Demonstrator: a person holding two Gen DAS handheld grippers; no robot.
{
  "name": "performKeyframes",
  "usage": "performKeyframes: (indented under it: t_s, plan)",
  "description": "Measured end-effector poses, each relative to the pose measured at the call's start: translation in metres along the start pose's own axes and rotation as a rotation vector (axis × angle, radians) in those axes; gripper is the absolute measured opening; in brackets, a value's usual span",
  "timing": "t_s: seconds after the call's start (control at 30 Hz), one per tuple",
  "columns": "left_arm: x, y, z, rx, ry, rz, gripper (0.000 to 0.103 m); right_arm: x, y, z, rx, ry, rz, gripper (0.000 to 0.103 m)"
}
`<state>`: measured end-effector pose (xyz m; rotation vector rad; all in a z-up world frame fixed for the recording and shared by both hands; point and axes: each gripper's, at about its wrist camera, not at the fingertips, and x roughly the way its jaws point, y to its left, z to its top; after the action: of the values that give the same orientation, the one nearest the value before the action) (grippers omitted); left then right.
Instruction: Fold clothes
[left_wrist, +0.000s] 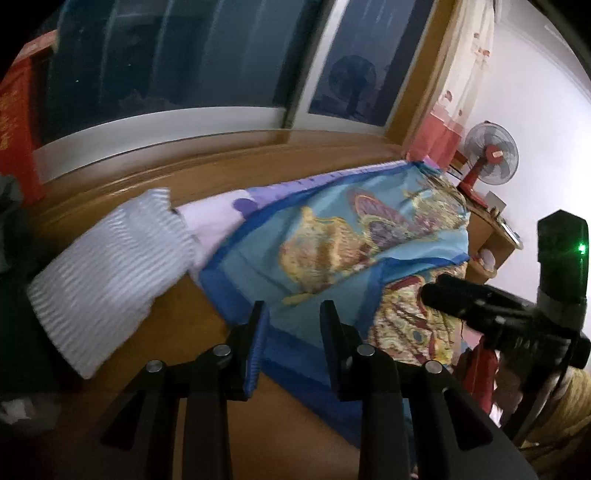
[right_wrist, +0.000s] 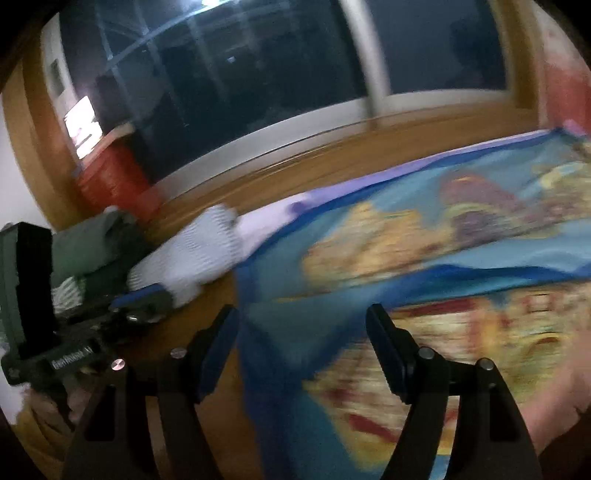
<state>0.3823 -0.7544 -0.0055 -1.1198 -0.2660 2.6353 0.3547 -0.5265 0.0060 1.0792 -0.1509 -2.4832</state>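
Cloth: blue printed garment (left_wrist: 332, 236) with a yellow and red pattern and a darker blue border, spread over the wooden counter (left_wrist: 177, 347) below the window (left_wrist: 177, 55); one part is folded over itself near the right side.
Left claw (left_wrist: 291, 321): jaws partly apart, hovering at the near blue hem; a blue edge of the cloth lies against the inner face of the left finger, but the two pads do not press together on it.
Right claw (right_wrist: 301, 332): jaws spread wide above the near edge of the same cloth, nothing pinched between them; this view is blurred.
Other fabric: white ribbed piece (left_wrist: 107, 273) lies to the left, its end meeting a pale lilac cloth (left_wrist: 218, 221) that runs under the blue one.
Left background: dark green folded clothes (right_wrist: 88, 251) and a red bucket-like thing (right_wrist: 114, 177) by the window.
Right background: red and white desk fan (left_wrist: 487, 155) on a low shelf, with a pink curtain (left_wrist: 439, 136) beside it.
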Motion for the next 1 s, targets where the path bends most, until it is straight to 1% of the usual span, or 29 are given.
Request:
performKeyframes:
  t_s: [0.07, 0.17, 0.23, 0.27, 0.3, 0.33, 0.37, 0.43, 0.47, 0.5, 0.53, 0.6, 0.7, 0.77, 0.87, 0.93, 1.0]
  plan:
    - [0.013, -0.022, 0.000, 0.018, 0.020, 0.036, 0.032, -0.016, -0.036, -0.007, 0.035, -0.006, -0.060, 0.072]
    - [0.037, -0.058, -0.001, 0.045, 0.050, 0.104, 0.032, -0.039, -0.098, -0.020, 0.139, -0.032, -0.095, 0.072]
    - [0.054, -0.091, 0.001, 0.040, 0.072, 0.107, 0.032, -0.057, -0.142, -0.028, 0.204, -0.071, -0.106, 0.072]
    - [0.063, -0.105, 0.002, 0.035, 0.088, 0.097, 0.032, -0.068, -0.164, -0.032, 0.228, -0.101, -0.110, 0.072]
    - [0.077, -0.124, 0.003, 0.029, 0.110, 0.068, 0.032, -0.078, -0.185, -0.035, 0.244, -0.132, -0.119, 0.072]
    - [0.089, -0.141, 0.004, 0.025, 0.126, 0.042, 0.032, -0.089, -0.206, -0.039, 0.243, -0.169, -0.141, 0.072]
    - [0.096, -0.156, 0.005, 0.031, 0.116, 0.027, 0.032, -0.099, -0.224, -0.042, 0.225, -0.202, -0.169, 0.072]
    - [0.106, -0.203, 0.002, 0.080, 0.056, 0.010, 0.032, -0.114, -0.253, -0.044, 0.158, -0.247, -0.233, 0.073]
    - [0.109, -0.222, 0.001, 0.107, 0.040, 0.020, 0.032, -0.120, -0.268, -0.044, 0.119, -0.258, -0.267, 0.076]
    - [0.117, -0.248, 0.003, 0.133, 0.038, 0.040, 0.032, -0.124, -0.279, -0.043, 0.091, -0.261, -0.293, 0.076]
    - [0.124, -0.267, 0.004, 0.148, 0.048, 0.042, 0.032, -0.128, -0.291, -0.042, 0.069, -0.256, -0.314, 0.076]
    - [0.136, -0.300, 0.007, 0.188, 0.060, 0.048, 0.032, -0.129, -0.316, -0.040, 0.047, -0.229, -0.320, 0.076]
    - [0.161, -0.353, 0.012, 0.330, 0.057, 0.127, 0.032, -0.129, -0.345, -0.038, 0.009, -0.217, -0.338, 0.076]
    - [0.182, -0.377, 0.012, 0.402, 0.056, 0.150, 0.032, -0.126, -0.359, -0.039, -0.005, -0.212, -0.340, 0.076]
    - [0.211, -0.403, 0.013, 0.475, 0.051, 0.153, 0.032, -0.116, -0.377, -0.039, -0.015, -0.197, -0.323, 0.076]
    - [0.233, -0.418, 0.013, 0.536, 0.041, 0.149, 0.032, -0.105, -0.390, -0.036, -0.025, -0.173, -0.310, 0.076]
    - [0.255, -0.429, 0.014, 0.573, 0.057, 0.126, 0.032, -0.096, -0.400, -0.034, -0.051, -0.150, -0.305, 0.076]
